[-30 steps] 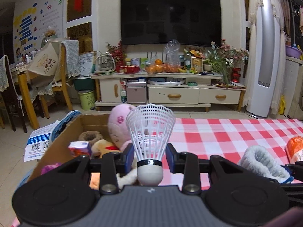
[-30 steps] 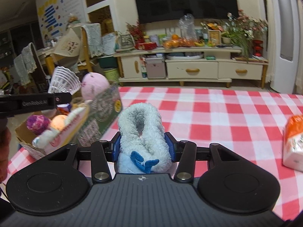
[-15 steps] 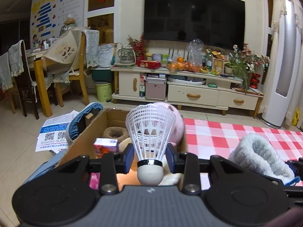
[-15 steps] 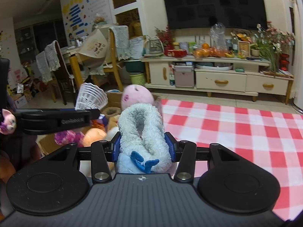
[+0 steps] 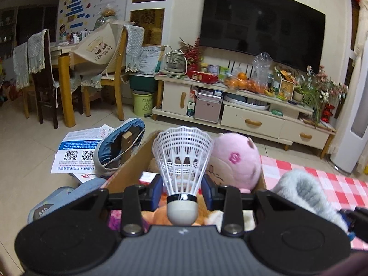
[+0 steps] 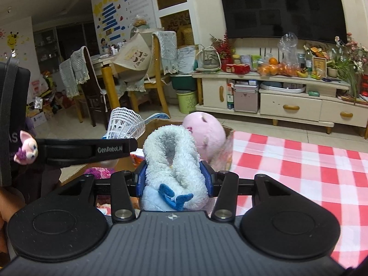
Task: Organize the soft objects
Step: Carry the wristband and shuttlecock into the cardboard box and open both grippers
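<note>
A white mesh-skirted shuttlecock [image 5: 182, 161] is clamped upright, cork down, by the left gripper [image 5: 182, 189]; a fluffy slipper [image 6: 173, 161] is pinched lengthwise by the right gripper [image 6: 174, 180].

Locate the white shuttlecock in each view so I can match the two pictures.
Left wrist: shuttlecock at centre, upright, clamped in the left tool, over the box.
Right wrist: shuttlecock left of centre, above the left tool's black arm.
Shared landmark: the pink plush just right of it in both.

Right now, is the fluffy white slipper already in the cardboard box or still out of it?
Out. The fluffy white slipper is clamped in the right gripper, held above the cardboard box, not resting among the toys.
</note>
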The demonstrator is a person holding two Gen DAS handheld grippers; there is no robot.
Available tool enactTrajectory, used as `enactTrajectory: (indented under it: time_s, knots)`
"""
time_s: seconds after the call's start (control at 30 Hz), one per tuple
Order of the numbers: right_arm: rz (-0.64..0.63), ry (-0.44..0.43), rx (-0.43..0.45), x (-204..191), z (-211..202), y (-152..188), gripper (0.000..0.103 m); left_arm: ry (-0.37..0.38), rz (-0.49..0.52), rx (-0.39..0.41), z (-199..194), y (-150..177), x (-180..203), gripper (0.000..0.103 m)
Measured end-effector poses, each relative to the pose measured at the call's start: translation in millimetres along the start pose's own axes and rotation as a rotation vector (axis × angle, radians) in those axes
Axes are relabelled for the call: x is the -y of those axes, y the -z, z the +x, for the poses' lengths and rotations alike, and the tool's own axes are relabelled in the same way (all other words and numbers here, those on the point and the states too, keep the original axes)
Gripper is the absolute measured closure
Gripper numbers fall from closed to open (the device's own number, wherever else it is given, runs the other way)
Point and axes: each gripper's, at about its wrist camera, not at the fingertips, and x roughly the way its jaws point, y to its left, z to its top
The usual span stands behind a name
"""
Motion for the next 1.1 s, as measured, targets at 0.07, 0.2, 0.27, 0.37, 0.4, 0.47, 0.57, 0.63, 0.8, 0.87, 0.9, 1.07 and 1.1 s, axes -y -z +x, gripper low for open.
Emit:
enactTrajectory:
  time_s: [0.07,0.2,0.27,0.37,0.4,0.47,0.57,0.63,0.8,0.87,0.9,1.07,1.1]
  knots:
    - [-0.004,-0.007,-0.005,-2.7,6.9,-0.4,0.045,0.004,-0.02,0.002,3.8,-3.0,-3.6,0.068]
    - [-0.012,-0.028,-0.013,-4.1,18.2,-0.1,0.045,0.021,-0.054,0.005,11.2,-5.5,-12.5,0.068]
    - [-0.025,-0.032,-0.018,-5.9,22.7,0.3,0.045,0.03,-0.061,0.002,16.1,-6.0,-14.9,0.068]
    - [-0.037,-0.047,-0.023,-10.2,29.1,1.3,0.045,0.038,-0.06,-0.013,22.7,-4.9,-16.4,0.068]
    - [-0.039,-0.052,-0.027,-11.2,31.1,2.5,0.045,0.043,-0.06,-0.02,25.0,-5.1,-17.7,0.068]
    - [-0.044,-0.057,-0.039,-14.3,36.2,3.5,0.045,0.049,-0.058,-0.035,29.1,-3.9,-18.1,0.068]
    - [-0.055,-0.071,-0.047,-18.6,39.7,6.9,0.044,0.047,-0.051,-0.052,33.5,-1.9,-18.1,0.068]
    - [-0.068,-0.087,-0.058,-21.9,41.6,8.7,0.042,0.047,-0.05,-0.062,36.1,-0.9,-18.8,0.067]
    - [-0.097,-0.098,-0.073,-27.2,39.0,16.1,0.024,0.04,-0.032,-0.081,39.5,1.0,-17.6,0.052]
    - [-0.09,-0.104,-0.069,-25.3,31.7,16.9,0.01,0.038,-0.019,-0.084,38.9,1.7,-16.0,0.037]
    - [-0.09,-0.101,-0.061,-24.9,25.2,17.3,0.005,0.033,-0.015,-0.082,37.6,1.5,-15.5,0.029]
    - [-0.101,-0.073,-0.022,-17.4,-6.6,17.8,0.003,0.021,0.024,-0.016,24.0,1.5,-12.7,0.016]
    - [-0.093,-0.068,-0.014,-14.2,-14.2,18.0,0.003,0.01,0.037,-0.006,22.0,3.2,-11.6,0.016]
